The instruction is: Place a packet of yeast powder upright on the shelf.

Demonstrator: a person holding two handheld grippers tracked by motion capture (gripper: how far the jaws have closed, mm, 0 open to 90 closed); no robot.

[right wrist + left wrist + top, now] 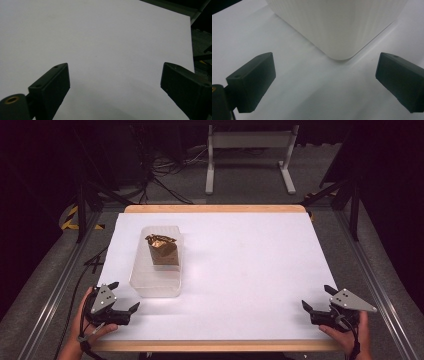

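The box (156, 279), a clear plastic one with rounded corners, lies on the left half of the white surface (250, 270), its long side running away from the person. Inside it, toward the far end, sits a brown bag (162, 251) with a crumpled, shiny top. The left gripper (122, 298) rests at the near left corner of the surface, just beside the box's near end; its fingers (252, 82) stand wide apart with nothing between them, and in the left gripper view a rounded corner of the box (339, 27) rises close ahead of them. The right gripper (320, 299) lies at the near right corner, well apart from the box, held in the person's hand (350, 336). Its fingers (51, 86) are spread wide over bare surface, gripping nothing.
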